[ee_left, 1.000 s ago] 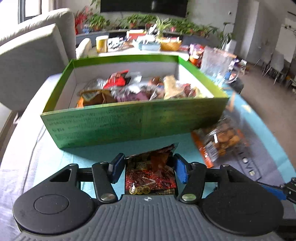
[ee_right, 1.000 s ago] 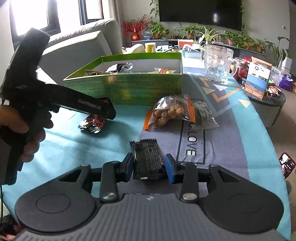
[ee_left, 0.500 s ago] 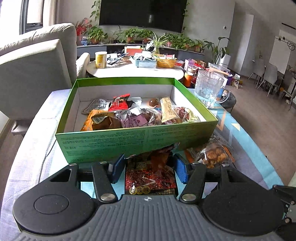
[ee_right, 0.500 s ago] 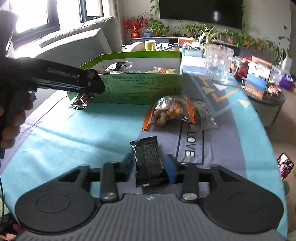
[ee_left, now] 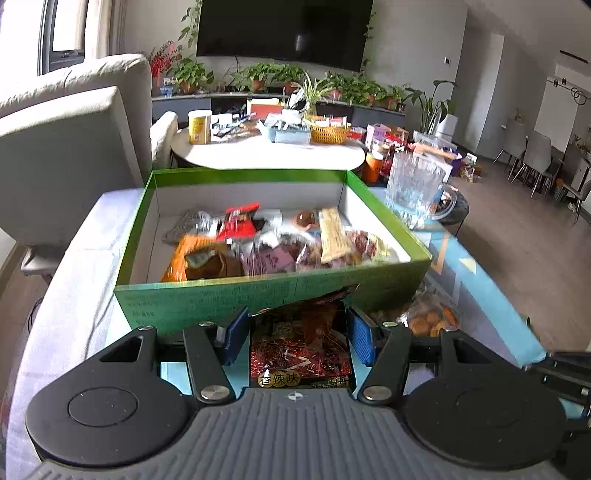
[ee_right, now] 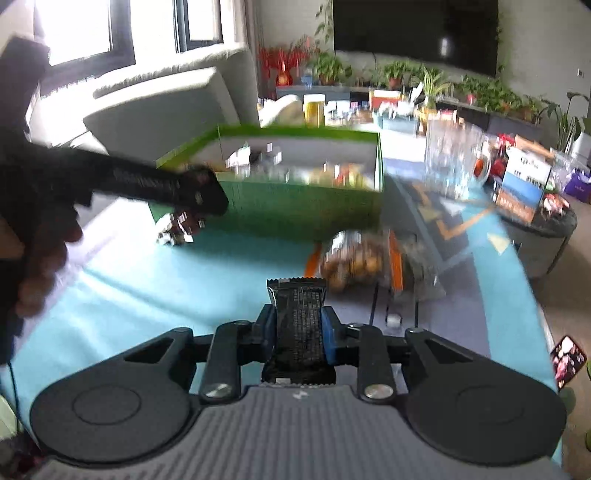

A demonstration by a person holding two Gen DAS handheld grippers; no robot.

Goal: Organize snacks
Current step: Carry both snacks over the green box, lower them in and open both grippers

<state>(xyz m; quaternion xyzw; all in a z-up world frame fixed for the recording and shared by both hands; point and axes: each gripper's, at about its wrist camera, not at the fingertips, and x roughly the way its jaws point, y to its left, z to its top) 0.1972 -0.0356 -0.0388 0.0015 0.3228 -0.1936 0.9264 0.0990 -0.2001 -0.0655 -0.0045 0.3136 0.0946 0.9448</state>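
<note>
Bright daylight from windows point(ee_right: 92, 33) up and left of the right gripper point(ee_right: 299, 328), glass blown out white, right wrist view smeared by motion blur, left wrist view sharper, fisheye bending at edges.

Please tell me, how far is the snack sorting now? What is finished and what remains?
Done: many snacks already lie in the green box. In hand: the left gripper holds a red packet just before the box; the right gripper has just been closing and now pinches a black bar. Left: both must go into the box, then the nut bag on the table.
</note>
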